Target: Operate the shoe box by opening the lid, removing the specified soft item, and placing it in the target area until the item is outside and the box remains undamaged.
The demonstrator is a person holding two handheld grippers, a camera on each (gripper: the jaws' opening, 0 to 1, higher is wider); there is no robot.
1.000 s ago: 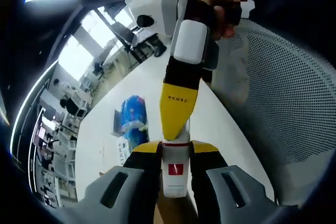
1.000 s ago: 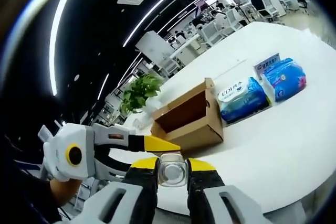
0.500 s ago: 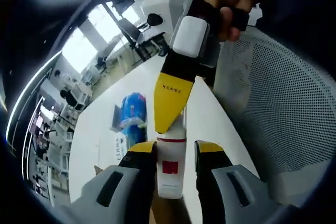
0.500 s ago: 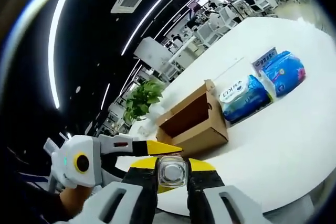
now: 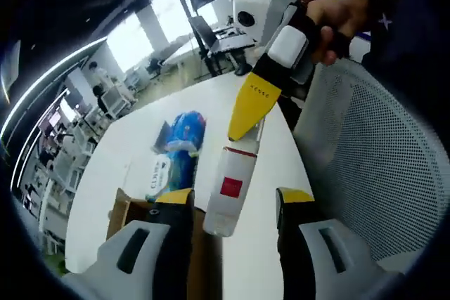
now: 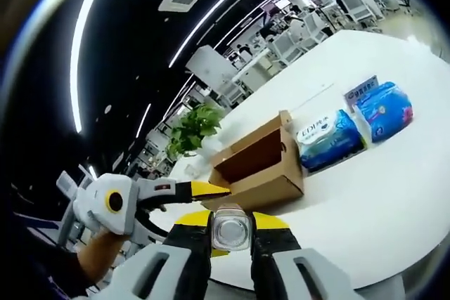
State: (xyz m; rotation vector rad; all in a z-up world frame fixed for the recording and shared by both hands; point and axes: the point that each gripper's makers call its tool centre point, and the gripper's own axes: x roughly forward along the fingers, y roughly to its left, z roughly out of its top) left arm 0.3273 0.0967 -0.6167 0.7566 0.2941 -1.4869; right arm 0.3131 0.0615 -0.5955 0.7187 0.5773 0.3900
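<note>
A white bottle (image 5: 228,191) with a red label hangs in the air between my two grippers. In the left gripper view my left gripper (image 5: 233,203) stands open, its jaws spread on either side of the bottle's end with a gap. My right gripper (image 5: 241,131) comes in from above, its yellow jaws shut on the bottle's far end. In the right gripper view the bottle's round clear end (image 6: 230,230) sits clamped in my right gripper (image 6: 230,217). The brown shoe box (image 6: 256,166) lies open on the white table (image 6: 365,194), behind the left gripper (image 6: 211,189).
Two blue soft packs (image 6: 329,138) (image 6: 383,107) lie right of the box, also seen as the blue packs (image 5: 184,135). A potted plant (image 6: 188,131) stands behind the box. A grey mesh chair (image 5: 373,166) is close by the table edge. A person's hand (image 5: 337,22) holds the right gripper.
My left gripper's jaws have spread apart and let go of the bottle. The right gripper still holds it. Both cameras have shifted.
</note>
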